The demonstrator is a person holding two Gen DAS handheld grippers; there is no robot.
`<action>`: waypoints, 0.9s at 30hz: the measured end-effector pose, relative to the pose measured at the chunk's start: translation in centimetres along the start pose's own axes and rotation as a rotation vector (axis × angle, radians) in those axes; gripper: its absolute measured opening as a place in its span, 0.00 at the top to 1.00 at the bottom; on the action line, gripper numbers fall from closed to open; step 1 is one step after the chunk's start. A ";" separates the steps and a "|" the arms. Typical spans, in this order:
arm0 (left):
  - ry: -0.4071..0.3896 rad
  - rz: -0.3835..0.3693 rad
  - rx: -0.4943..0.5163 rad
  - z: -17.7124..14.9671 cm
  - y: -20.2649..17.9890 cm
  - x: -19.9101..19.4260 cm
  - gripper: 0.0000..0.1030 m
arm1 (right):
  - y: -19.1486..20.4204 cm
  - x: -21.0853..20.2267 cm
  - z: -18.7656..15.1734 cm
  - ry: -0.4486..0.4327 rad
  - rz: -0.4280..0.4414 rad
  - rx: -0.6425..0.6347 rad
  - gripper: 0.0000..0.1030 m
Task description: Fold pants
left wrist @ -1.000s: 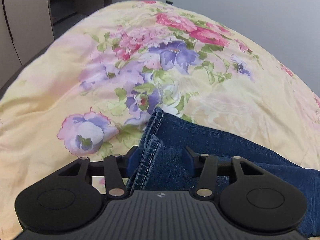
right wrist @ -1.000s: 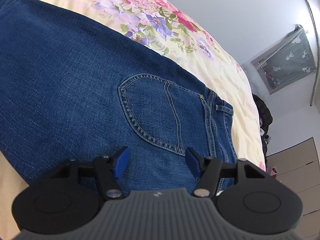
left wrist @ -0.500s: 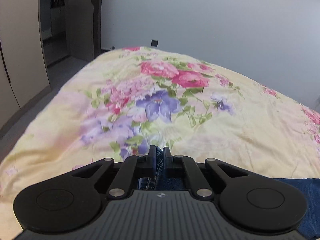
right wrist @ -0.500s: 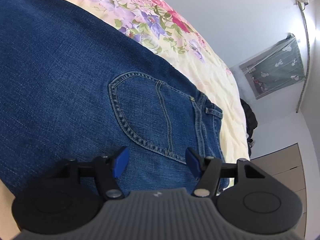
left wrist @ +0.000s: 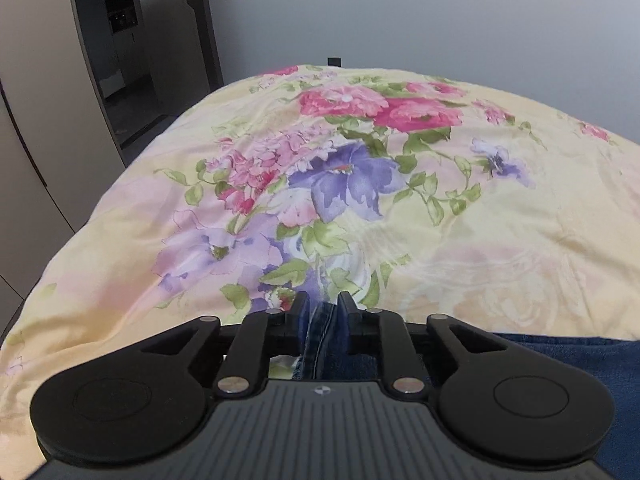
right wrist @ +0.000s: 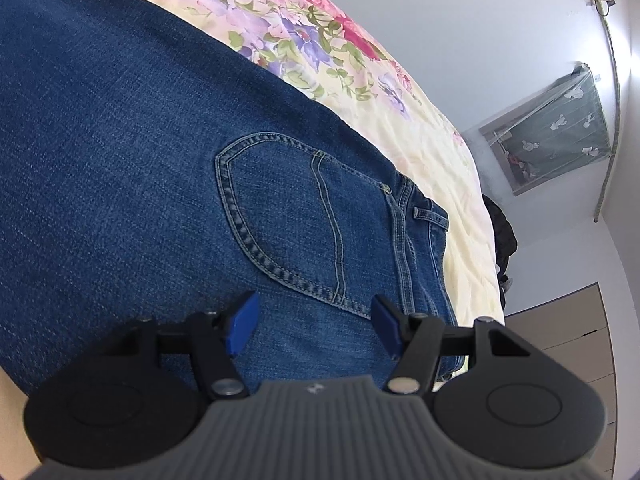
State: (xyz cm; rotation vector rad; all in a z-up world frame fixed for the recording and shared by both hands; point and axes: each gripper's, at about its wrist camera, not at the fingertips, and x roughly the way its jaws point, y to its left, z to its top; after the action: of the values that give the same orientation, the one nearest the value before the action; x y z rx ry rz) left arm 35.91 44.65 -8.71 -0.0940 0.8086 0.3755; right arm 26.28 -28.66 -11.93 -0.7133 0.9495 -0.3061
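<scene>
We see our left gripper (left wrist: 323,309) with its two black fingers drawn together on a stitched edge of the dark blue denim pants (left wrist: 560,354), the fabric pinched upright between the blue pads (left wrist: 343,322) and running back beneath the tool toward the lower right of the left wrist view. Ahead of it spreads the pale yellow bedspread printed with pink and purple flowers (left wrist: 500,240), and beyond that a plain grey-white wall (left wrist: 400,12) and a dark open doorway (left wrist: 132,40) at the left. Our right gripper (right wrist: 314,322) hovers over the seat of the pants (right wrist: 120,140), its fingers spread wide apart with nothing between them; whether the tips touch the denim we cannot tell. The pants lie flat on the bedspread (right wrist: 448,168), with the curved back pocket (right wrist: 280,220) just ahead of the open fingers and the waistband (right wrist: 420,232) with a belt loop toward the right. A dark green patterned curtain (right wrist: 552,140) hangs on the far wall.
</scene>
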 end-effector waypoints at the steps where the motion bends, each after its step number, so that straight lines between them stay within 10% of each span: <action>1: -0.008 0.001 -0.017 0.2 0.5 -0.9 0.66 | -0.1 -0.1 -0.1 -0.003 -0.001 0.008 0.44; 12: 0.132 -0.120 -0.309 -6.3 6.7 -7.9 0.45 | -1.4 -3.8 -2.3 -0.054 0.012 0.142 0.44; 22: 0.146 -0.349 -0.812 -15.1 10.1 -7.1 0.36 | -1.9 -9.4 -5.0 -0.063 0.127 0.293 0.43; 27: 0.158 -0.333 -0.905 -16.4 10.0 -5.0 0.36 | -0.9 -10.6 -7.1 -0.038 0.199 0.395 0.43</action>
State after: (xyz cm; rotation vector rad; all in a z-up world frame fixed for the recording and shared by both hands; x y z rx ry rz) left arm 17.89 48.82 -15.82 -1.1005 0.7086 0.3953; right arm 14.52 -26.67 -7.37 -0.2598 0.8818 -0.2924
